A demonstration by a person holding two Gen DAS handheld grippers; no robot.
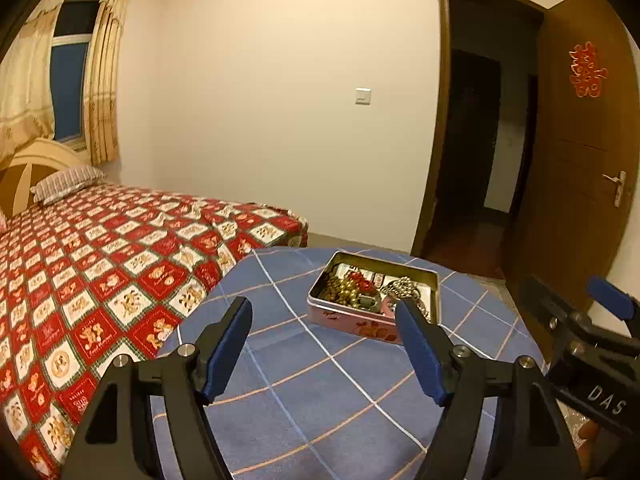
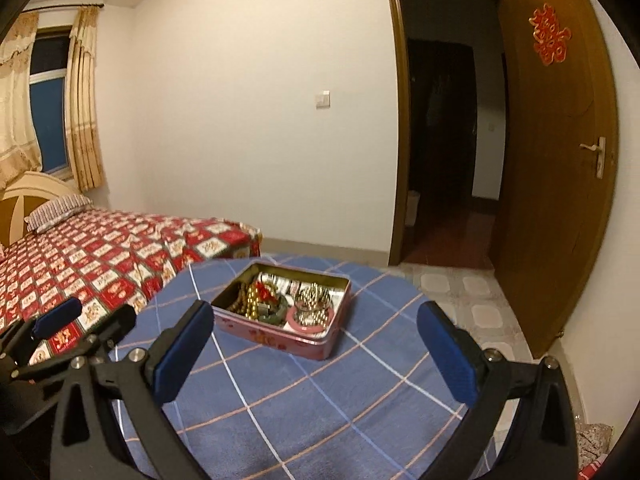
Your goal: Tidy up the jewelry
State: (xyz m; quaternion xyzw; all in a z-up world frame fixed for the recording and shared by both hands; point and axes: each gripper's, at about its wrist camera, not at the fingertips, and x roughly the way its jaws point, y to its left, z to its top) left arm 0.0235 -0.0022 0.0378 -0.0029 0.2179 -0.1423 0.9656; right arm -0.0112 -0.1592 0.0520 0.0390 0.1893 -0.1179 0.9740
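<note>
An open pink tin box [image 1: 352, 322] [image 2: 280, 334] sits on a round table with a blue checked cloth [image 1: 312, 392] [image 2: 304, 400]. Inside lie bead bracelets [image 1: 340, 290] [image 2: 250, 300], a red ornament [image 1: 360, 280], silver beads [image 1: 404, 286] [image 2: 316, 294] and a pink bangle [image 2: 310, 322]. My left gripper [image 1: 324, 324] is open and empty, held short of the tin. My right gripper [image 2: 314, 330] is open and empty, also short of the tin. The right gripper shows at the right edge of the left wrist view [image 1: 592, 320]; the left gripper shows at the left of the right wrist view [image 2: 80, 324].
A bed with a red and white patterned cover [image 1: 100, 272] [image 2: 100, 256] stands left of the table. An open wooden door [image 1: 580, 160] [image 2: 552, 160] and a dark doorway are at the right. Tiled floor [image 2: 460, 292] lies beyond the table.
</note>
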